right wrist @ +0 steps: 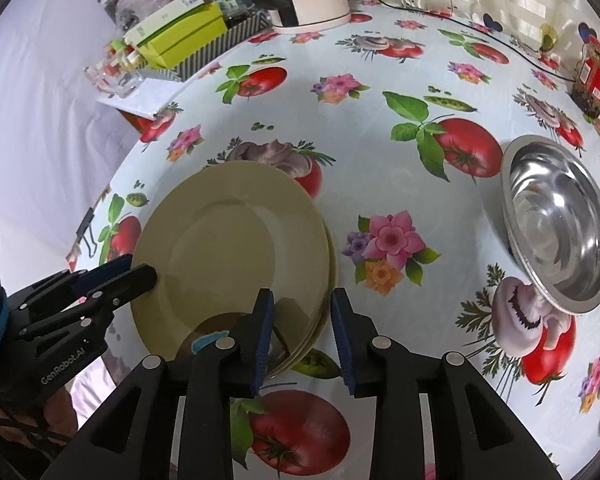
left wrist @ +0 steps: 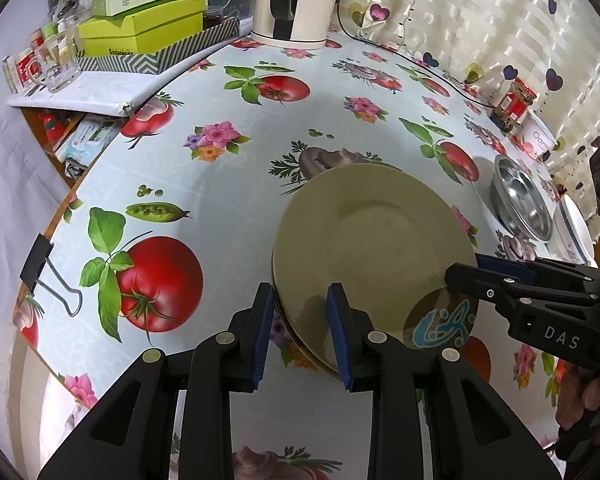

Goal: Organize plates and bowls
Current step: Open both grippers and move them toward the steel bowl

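A stack of cream plates [left wrist: 376, 240] [right wrist: 228, 248] lies flat on the flowered tablecloth. My left gripper [left wrist: 300, 332] straddles the stack's left rim, one blue pad outside the edge and the other over the plate; it looks open. In the right wrist view it shows at the plates' left side [right wrist: 136, 272]. My right gripper [right wrist: 302, 336] straddles the opposite rim, open, with tablecloth showing between its outer pad and the edge; the left wrist view has it at the right [left wrist: 472, 272]. A steel bowl [left wrist: 520, 204] [right wrist: 556, 224] sits tilted further right, beside a white bowl [left wrist: 576, 232].
A white kettle [left wrist: 296, 0] with its cable stands at the back. Green boxes [left wrist: 140, 28] and a glass mug [left wrist: 56, 64] sit back left. A jar [left wrist: 516, 104] and a tub [left wrist: 540, 140] are back right. A binder clip [left wrist: 40, 264] marks the table's left edge.
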